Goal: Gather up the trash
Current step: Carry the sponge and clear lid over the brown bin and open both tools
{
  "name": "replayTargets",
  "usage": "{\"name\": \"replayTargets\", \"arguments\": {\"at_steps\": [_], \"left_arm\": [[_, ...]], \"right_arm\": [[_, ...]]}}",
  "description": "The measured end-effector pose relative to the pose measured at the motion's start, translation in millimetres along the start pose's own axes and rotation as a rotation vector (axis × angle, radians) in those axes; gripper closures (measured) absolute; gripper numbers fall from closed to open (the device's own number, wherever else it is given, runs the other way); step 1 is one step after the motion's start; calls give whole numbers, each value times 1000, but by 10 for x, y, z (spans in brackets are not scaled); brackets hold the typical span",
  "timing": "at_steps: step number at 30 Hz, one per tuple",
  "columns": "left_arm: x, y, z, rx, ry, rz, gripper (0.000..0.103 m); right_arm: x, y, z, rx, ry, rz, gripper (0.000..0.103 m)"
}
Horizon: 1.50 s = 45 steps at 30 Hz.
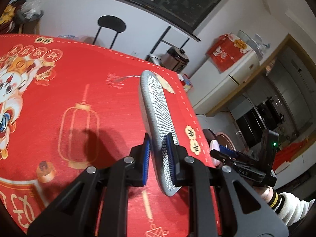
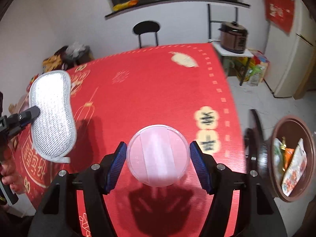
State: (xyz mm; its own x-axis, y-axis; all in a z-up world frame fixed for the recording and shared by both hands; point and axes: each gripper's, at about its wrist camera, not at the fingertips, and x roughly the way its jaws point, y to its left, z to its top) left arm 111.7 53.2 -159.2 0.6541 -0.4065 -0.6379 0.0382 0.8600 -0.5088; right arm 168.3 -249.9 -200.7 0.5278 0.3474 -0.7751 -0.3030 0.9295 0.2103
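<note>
Plastic cup point(image 2: 158, 155): a round, translucent pinkish container with a clear rim is seen end-on between the two blue pads of the right gripper; it is held clear of the red tablecloth, on which its shadow is cast below.
Right gripper point(image 2: 158, 164): the jaws are spread wide and are pressed against the cup's left and right sides; in the left wrist view the same gripper point(image 1: 227, 156) is seen at the table's right edge with a pale pink rim showing at its tip.
Scouring pad point(image 1: 158, 122): a grey, silvery mesh pad with a stitched border, peanut-shaped, is seen edge-on and tilted above the table; in the right wrist view its broad face point(image 2: 52, 114) is shown, with a small fabric loop at its lower end.
Left gripper point(image 1: 158, 154): the jaws are drawn close together and the pad's lower part is pinched between the blue pads.
Tablecloth point(image 2: 158, 90): red, printed with gold lanterns, characters and a cartoon figure; the central area is bare.
Bin point(image 2: 294, 158): a round brown container is placed on the floor beside the table's right edge; wrappers are seen inside.
Background: a black stool point(image 2: 147, 31) is set against the white wall beyond the table; a brown cooker point(image 2: 234, 37) stands on a small white stand to the right.
</note>
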Motion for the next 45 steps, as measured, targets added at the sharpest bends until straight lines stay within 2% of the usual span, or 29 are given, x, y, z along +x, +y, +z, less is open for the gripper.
{"name": "replayTargets", "arguments": {"at_steps": [17,25,30,33,36,45], "left_arm": [[295,-878,-142,81,21,-59,83],[370,-1073,-211,77,13,-37,83],[401,-1154,-230,75,9,-20,83],[405,-1189,-236,82,7,-19,83],[431,-1276,-227,95,10,-25,83],[684,-1755,-141,192,44,-108,83]], "right_arm": [[-830,-1696,-194,180,-109,-211,38],[-924,-2408,-100,238,-114,-292,38],[-909,-2615,24,252,-112,-315,37],[-936,-2668,79,267,-125,-328,25],[-1000,-2674,87,267,-145,-344,19],[-1493,-2568,-44,282,-219,-401,5]]}}
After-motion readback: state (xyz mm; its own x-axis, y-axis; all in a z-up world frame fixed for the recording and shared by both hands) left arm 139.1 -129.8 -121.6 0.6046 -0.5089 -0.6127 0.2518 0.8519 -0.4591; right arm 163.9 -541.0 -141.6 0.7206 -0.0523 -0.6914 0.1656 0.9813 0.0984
